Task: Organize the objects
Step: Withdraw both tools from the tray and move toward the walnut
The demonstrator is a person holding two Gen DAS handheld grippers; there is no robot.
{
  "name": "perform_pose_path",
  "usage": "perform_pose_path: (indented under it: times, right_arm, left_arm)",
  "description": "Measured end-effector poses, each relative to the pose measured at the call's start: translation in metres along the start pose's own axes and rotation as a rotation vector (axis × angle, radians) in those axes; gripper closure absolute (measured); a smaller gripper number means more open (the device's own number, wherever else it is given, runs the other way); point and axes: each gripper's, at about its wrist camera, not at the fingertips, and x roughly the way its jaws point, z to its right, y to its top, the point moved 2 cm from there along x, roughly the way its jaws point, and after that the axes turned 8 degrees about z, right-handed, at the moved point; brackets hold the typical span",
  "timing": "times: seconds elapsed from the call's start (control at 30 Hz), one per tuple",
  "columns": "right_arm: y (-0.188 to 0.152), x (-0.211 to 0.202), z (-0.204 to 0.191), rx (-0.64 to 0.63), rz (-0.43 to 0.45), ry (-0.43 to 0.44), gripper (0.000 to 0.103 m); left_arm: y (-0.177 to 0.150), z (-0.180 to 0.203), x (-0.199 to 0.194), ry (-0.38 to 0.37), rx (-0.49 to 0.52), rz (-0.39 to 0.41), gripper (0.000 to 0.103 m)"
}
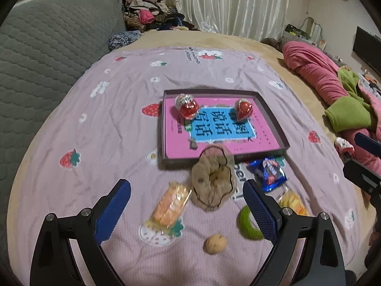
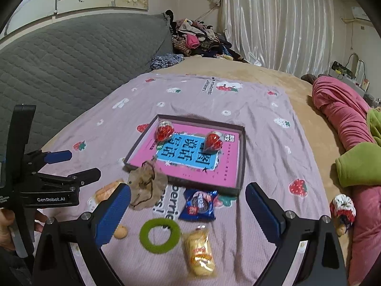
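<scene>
Both the left gripper (image 1: pixel 187 205) and right gripper (image 2: pixel 188 206) hold their ribbed blue pads spread wide with nothing between them, above a lilac strawberry-print blanket (image 1: pixel 107 128). Beneath the left lie a crumpled tan mesh pouch (image 1: pixel 213 182), a glossy wrapped orange snack (image 1: pixel 170 205) and a wrinkled walnut (image 1: pixel 215 243). Beneath the right: a fuzzy green ring (image 2: pixel 159 235), a blue foil packet (image 2: pixel 200 206) and a yellow wrapped cake (image 2: pixel 199 252). Beyond sits a shallow box lid (image 2: pixel 241 166) with two red foil eggs (image 2: pixel 213 140) on a pink book. Only the right view shows the whole ring and a hand (image 2: pixel 7 228) on the left tool
</scene>
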Motion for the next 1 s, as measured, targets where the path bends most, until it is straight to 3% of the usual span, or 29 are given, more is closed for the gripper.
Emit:
perform_pose_path:
  times: [0.43, 1.0]
  right_arm:
    - [-0.048, -0.017, -0.005, 0.017, -0.030, -0.013, 0.005]
    - [-0.101, -0.023, -0.019, -0.008, -0.066, -0.024, 0.005]
  left_arm:
    - [-0.058, 0.007, -0.012, -0.010, 0.018, -0.023, 0.007]
    - [-0.095, 0.008, -0.017, -0.008, 0.036, -0.037, 0.007]
